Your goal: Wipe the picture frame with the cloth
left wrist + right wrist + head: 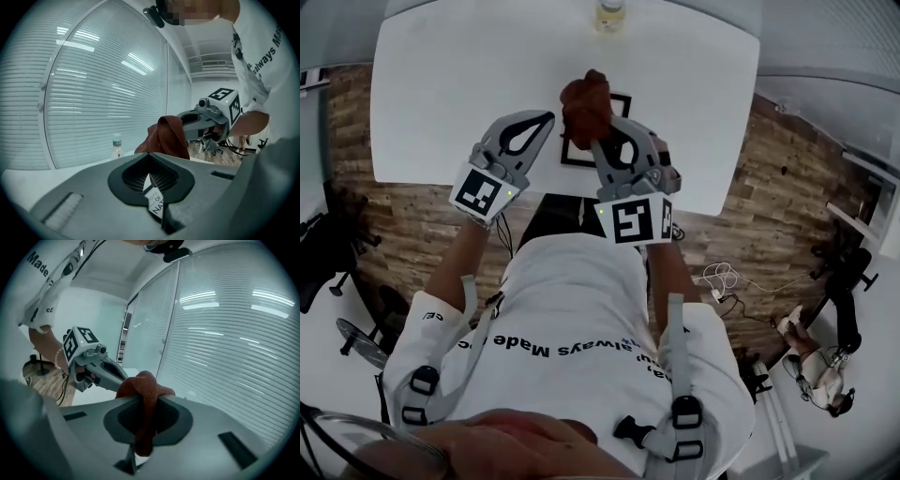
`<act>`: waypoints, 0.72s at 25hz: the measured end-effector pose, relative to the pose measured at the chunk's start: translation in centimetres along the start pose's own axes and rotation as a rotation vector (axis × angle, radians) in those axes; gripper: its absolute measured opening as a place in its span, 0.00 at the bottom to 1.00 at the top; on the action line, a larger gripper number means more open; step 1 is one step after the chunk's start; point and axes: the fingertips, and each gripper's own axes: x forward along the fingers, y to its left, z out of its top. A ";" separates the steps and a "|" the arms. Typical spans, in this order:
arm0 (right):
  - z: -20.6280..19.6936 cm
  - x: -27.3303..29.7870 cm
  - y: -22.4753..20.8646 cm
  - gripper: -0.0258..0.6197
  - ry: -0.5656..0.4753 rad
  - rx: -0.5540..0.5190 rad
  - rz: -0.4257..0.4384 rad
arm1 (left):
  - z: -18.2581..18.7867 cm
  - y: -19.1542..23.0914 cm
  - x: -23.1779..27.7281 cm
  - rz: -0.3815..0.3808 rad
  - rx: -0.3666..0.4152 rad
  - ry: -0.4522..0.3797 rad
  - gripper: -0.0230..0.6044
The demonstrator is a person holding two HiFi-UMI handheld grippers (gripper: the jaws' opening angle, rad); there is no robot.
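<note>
A black picture frame (577, 159) with a white print lies flat on the white table (441, 103), near its front edge. My right gripper (592, 131) is shut on a bunched red-brown cloth (586, 101) and hangs over the frame's upper part, hiding much of it. In the right gripper view the cloth (145, 394) is pinched between the jaws and droops through them. My left gripper (547, 117) hovers just left of the frame, jaws together with nothing held. Through its jaw opening a bit of the frame's print (157, 202) shows, with the cloth (166, 138) beyond.
A small bottle (610, 14) stands at the table's far edge, and it also shows in front of the window blinds as the bottle (116, 145). Wooden floor, cables and office chairs surround the table. The person stands against the table's near edge.
</note>
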 end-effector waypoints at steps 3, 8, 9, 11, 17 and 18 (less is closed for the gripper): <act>-4.1 2.8 0.7 0.06 0.062 -0.003 0.028 | -3.6 0.9 1.9 -0.007 0.002 0.030 0.04; -10.3 7.3 1.8 0.06 0.153 -0.044 0.074 | -9.3 2.7 5.1 -0.018 0.013 0.083 0.04; -11.5 8.1 2.3 0.06 0.173 -0.056 0.084 | -10.4 2.9 5.5 -0.019 0.010 0.106 0.04; -13.9 9.5 3.4 0.06 0.215 -0.066 0.110 | -12.6 3.1 6.1 -0.024 0.012 0.154 0.04; -19.9 13.0 5.6 0.06 0.341 -0.110 0.182 | -16.2 3.6 7.8 -0.037 0.026 0.243 0.04; -20.5 13.3 5.8 0.06 0.351 -0.123 0.178 | -16.3 3.7 7.9 -0.038 0.029 0.245 0.04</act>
